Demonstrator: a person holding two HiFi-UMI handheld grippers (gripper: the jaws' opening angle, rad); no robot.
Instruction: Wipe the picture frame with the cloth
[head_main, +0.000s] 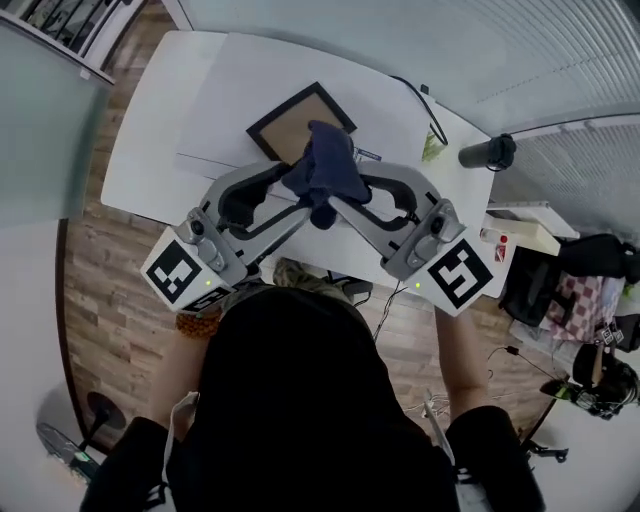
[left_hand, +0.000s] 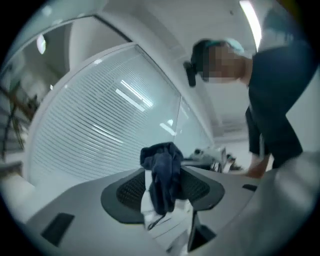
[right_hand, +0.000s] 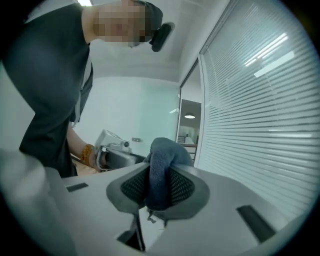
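A dark blue cloth (head_main: 325, 170) hangs bunched above the white table (head_main: 160, 130), between the tips of both grippers. My right gripper (head_main: 338, 200) is shut on the cloth (right_hand: 161, 162), and its pads pinch a fold tightly in the right gripper view (right_hand: 157, 187). My left gripper (head_main: 300, 192) has the cloth (left_hand: 162, 172) between its jaws, with a strip of white showing between one pad and the fabric, so it stands open (left_hand: 162, 192). The picture frame (head_main: 290, 125), black-edged with a brown panel, lies flat on the table behind the cloth, partly hidden by it.
A black cylinder (head_main: 487, 153) and a black cable (head_main: 428, 108) lie at the table's far right. Boxes and bags (head_main: 585, 270) crowd the floor to the right. Window blinds (right_hand: 260, 100) run along one side. The person stands close to the table's near edge.
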